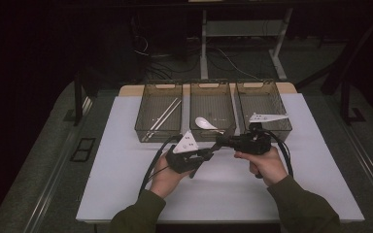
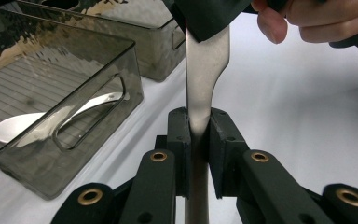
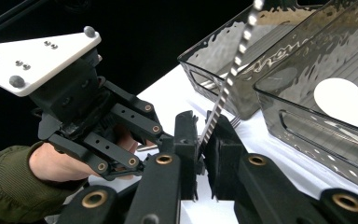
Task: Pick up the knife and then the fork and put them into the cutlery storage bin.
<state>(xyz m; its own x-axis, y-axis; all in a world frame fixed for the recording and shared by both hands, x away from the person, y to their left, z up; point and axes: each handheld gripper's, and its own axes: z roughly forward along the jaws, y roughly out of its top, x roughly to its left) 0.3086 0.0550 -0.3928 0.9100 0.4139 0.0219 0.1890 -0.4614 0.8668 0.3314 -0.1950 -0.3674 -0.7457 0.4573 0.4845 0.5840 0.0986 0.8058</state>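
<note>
A metal table knife (image 1: 214, 147) is held in the air between my two grippers, over the white table in front of the bins. My left gripper (image 1: 207, 153) is shut on its flat handle (image 2: 205, 79), which runs up between the pads (image 2: 179, 140). My right gripper (image 1: 220, 142) is shut on the serrated blade (image 3: 223, 93), which stands on edge between its jaws. In the right gripper view the blade rises toward the top right. The two grippers' tips nearly meet along the knife.
Three smoky clear bins stand in a row at the back of the white mat (image 1: 126, 184). The left bin (image 1: 158, 86) holds metal chopsticks (image 1: 162, 119). The middle bin (image 1: 212, 86) holds a white spoon (image 1: 205, 123). The right bin (image 1: 264, 86) lies behind my right hand.
</note>
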